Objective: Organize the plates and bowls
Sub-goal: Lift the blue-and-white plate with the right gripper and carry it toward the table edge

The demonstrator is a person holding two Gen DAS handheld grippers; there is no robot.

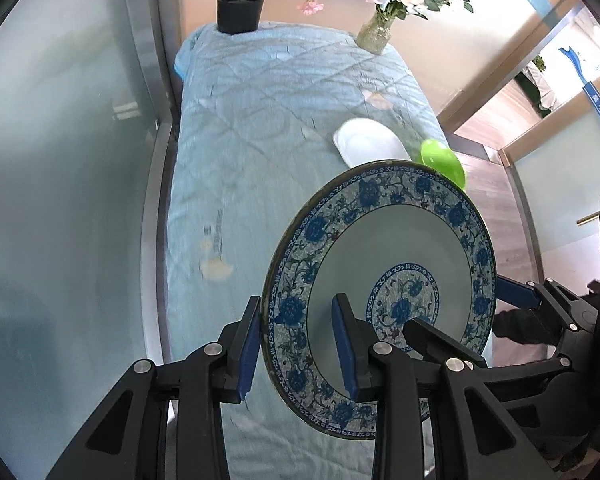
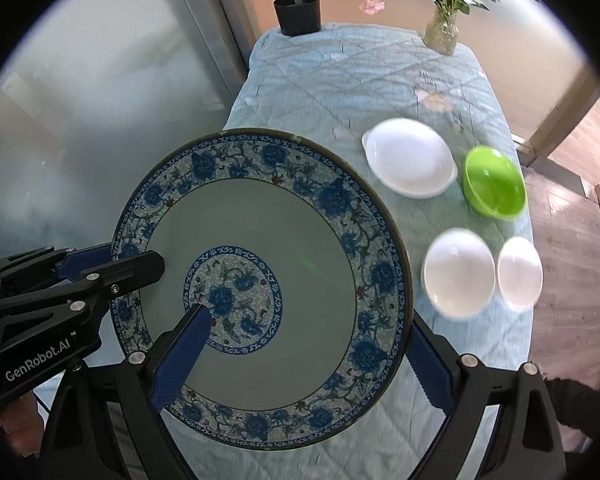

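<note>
A large blue-and-white floral plate [image 1: 396, 240] [image 2: 260, 240] hangs tilted above the table, held from both sides. My left gripper [image 1: 298, 304] is shut on its left rim, one blue pad outside the rim and one on the plate's face. My right gripper [image 2: 308, 318] is shut on the opposite rim, one finger on the face and the other behind the edge. Each gripper shows in the other's view, the right gripper [image 1: 456, 306] and the left gripper [image 2: 112, 262]. On the table sit a white handled dish [image 2: 410, 158], a green bowl [image 2: 494, 186] and two white bowls [image 2: 458, 272] [image 2: 520, 270].
The table wears a light-blue quilted cloth [image 2: 340, 80]. At its far end stand a black pot with a pink blossom tree [image 2: 298, 14] and a glass vase of flowers [image 2: 442, 32]. A frosted glass wall [image 1: 60, 160] runs along the left; wooden floor [image 2: 568, 240] lies to the right.
</note>
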